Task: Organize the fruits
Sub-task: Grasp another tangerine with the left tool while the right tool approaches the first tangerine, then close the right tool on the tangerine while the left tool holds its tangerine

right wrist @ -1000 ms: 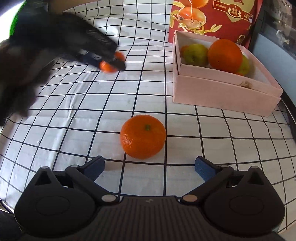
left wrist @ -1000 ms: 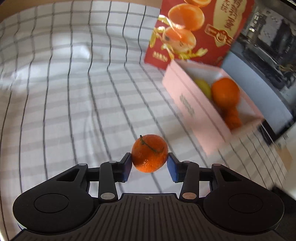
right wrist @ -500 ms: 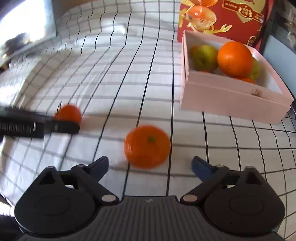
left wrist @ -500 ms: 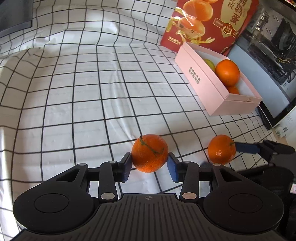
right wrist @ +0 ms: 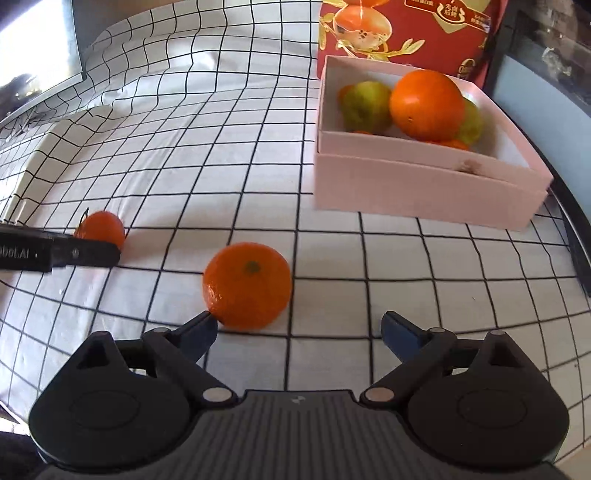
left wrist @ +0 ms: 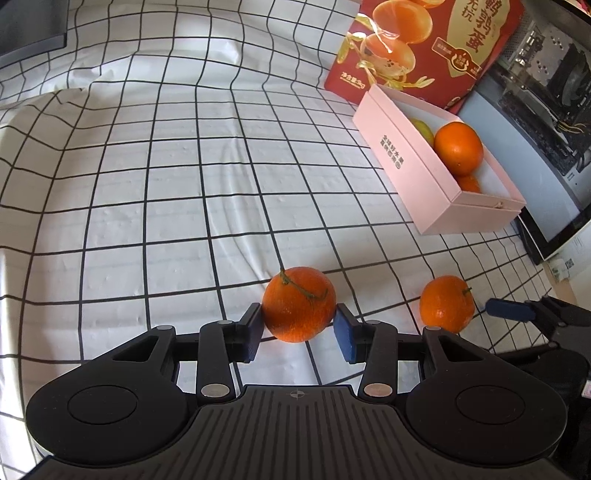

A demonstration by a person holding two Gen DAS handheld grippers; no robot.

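my left claw (left wrist: 298, 330) hugs an orange (left wrist: 299, 303) for the pink box (left wrist: 417, 162) | right claw (right wrist: 297, 328) wide (just closing a bit), second orange (right wrist: 246, 285) not pinched yet

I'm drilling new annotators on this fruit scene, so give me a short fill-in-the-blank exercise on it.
1. The left hand-held gripper is shut on an ____.
2. The loose orange lies on the ____ cloth.
3. The pink box stands before a ____ carton.

Missing: orange; checked; red
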